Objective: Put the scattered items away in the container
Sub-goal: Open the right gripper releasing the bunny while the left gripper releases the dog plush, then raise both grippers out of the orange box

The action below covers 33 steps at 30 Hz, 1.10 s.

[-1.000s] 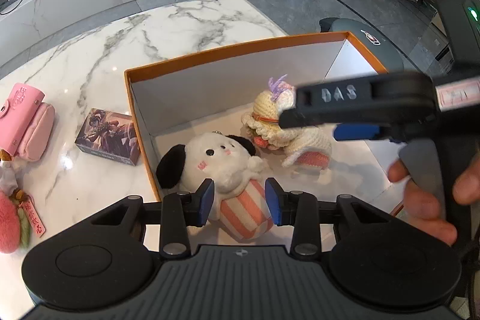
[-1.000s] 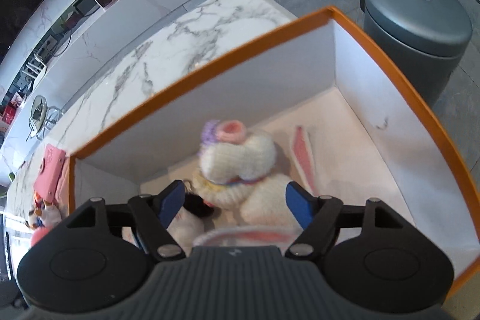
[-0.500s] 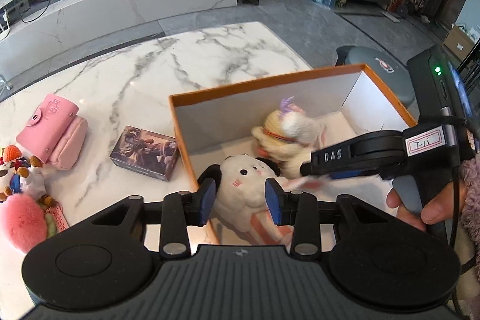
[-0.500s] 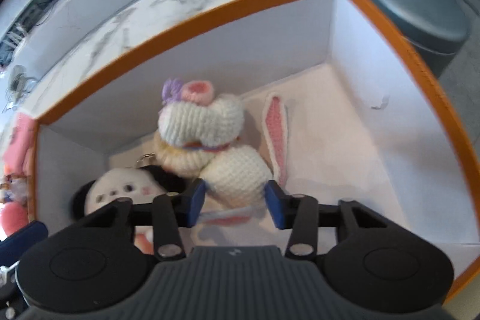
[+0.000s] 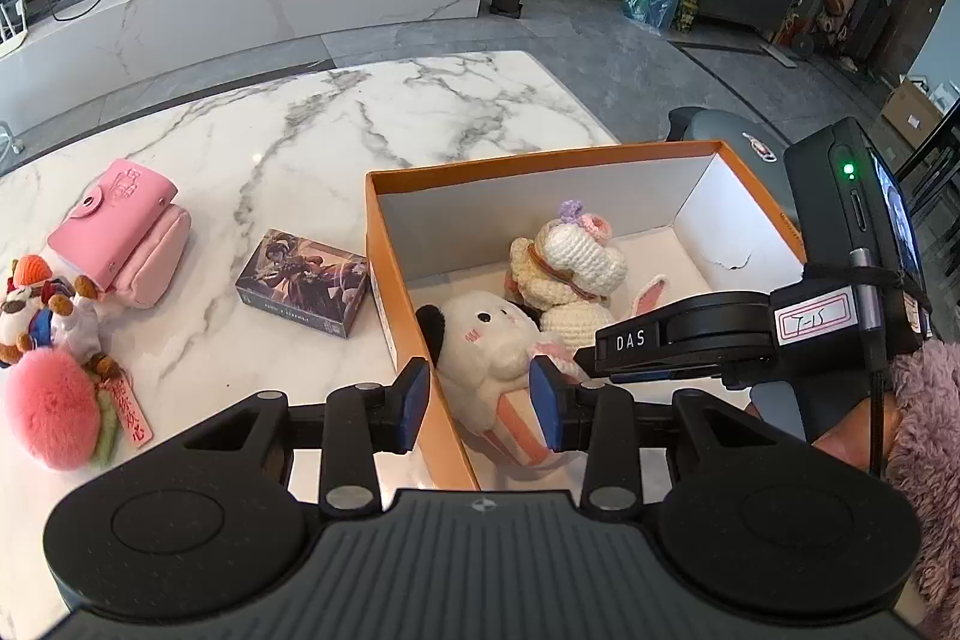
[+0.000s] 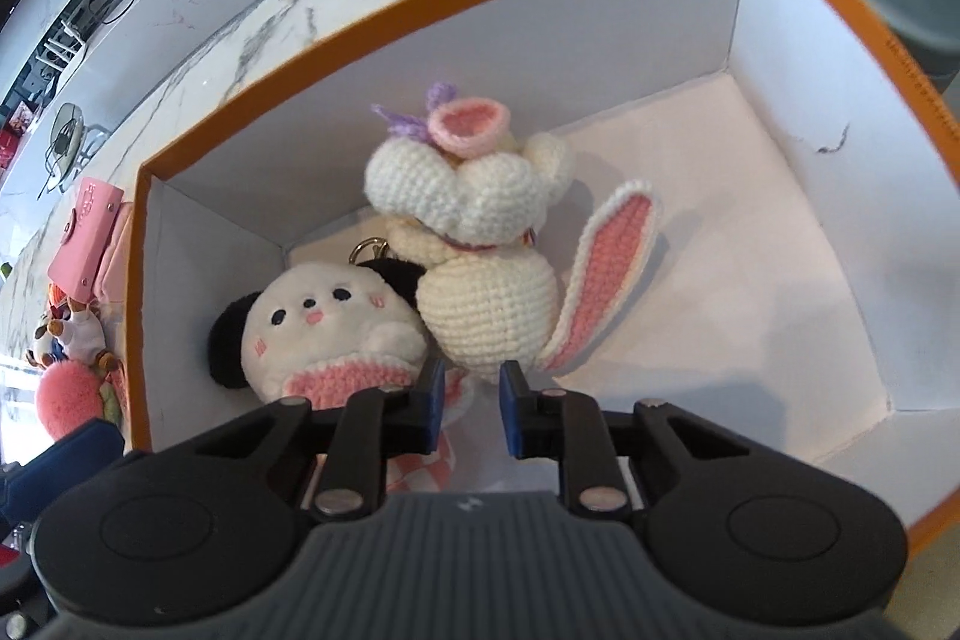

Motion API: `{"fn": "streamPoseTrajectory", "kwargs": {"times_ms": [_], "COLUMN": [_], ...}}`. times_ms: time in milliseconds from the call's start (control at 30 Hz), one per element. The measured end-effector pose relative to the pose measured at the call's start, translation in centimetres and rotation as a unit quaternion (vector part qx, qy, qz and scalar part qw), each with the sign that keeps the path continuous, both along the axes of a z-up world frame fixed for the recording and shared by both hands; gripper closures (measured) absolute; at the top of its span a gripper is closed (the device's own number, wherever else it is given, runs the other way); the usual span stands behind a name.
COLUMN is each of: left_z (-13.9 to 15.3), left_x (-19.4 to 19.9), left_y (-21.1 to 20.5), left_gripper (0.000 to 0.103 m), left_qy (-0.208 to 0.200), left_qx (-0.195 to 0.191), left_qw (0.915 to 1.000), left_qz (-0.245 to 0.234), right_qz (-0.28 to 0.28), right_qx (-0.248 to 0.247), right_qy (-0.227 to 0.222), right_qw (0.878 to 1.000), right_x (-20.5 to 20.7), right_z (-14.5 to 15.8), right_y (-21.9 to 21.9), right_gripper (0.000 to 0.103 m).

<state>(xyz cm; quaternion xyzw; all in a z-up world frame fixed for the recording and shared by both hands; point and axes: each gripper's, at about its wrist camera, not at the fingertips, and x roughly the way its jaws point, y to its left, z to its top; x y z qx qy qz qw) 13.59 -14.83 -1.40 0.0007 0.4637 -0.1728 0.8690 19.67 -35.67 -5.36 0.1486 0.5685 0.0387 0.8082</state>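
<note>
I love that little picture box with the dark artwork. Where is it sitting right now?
In the left wrist view, the small dark printed card box lies on the white marble table, just left of the orange cardboard box and right of the pink snap pouch.

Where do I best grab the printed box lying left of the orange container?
Take the printed box across its two long sides, near the middle, coming straight down from above. It lies flat on the marble table, so only its sides offer a grip, and it sits clear of the orange container, probably leaving room for both fingers.
</note>
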Motion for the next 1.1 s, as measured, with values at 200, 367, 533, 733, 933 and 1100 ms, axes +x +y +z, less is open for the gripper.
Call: {"fn": "streamPoseTrajectory", "kwargs": {"times_ms": [200, 367, 533, 733, 933, 1100], "left_z": [1.2, 2.1, 3.1, 4.1, 4.9, 5.5], "left_x": [-1.4, -2.8, -4.1, -5.9, -7.6, -9.0], "left_y": [1.0, 2.2, 3.8, 5.4, 6.7, 8.2], "left_gripper": [0.06, 0.06, 0.06, 0.06, 0.056, 0.052], "left_qy": [-0.02, -0.049, -0.068, -0.09, -0.109, -0.127], "left_qx": [-0.008, -0.006, -0.01, 0.002, 0.006, 0.006], "left_qw": [0.9997, 0.9982, 0.9964, 0.9948, 0.9928, 0.9902], "left_qz": [0.008, 0.033, 0.049, 0.048, 0.049, 0.057], "right_qz": [-0.002, 0.003, 0.001, 0.002, 0.007, 0.021], "right_qx": [-0.031, -0.059, -0.076, -0.079, -0.078, -0.079], "right_qy": [-0.02, -0.047, -0.067, -0.09, -0.132, -0.161], "right_qw": [0.999, 0.997, 0.995, 0.993, 0.988, 0.984], "right_x": [-1.3, -2.8, -4.2, -7.1, -10.6, -13.0], "right_z": [1.9, 3.7, 5.1, 6.7, 9.6, 11.1], "right_y": [0.0, 0.7, 1.9, 3.0, 4.8, 7.1], "right_gripper": [0.074, 0.065, 0.063, 0.062, 0.058, 0.057]}}
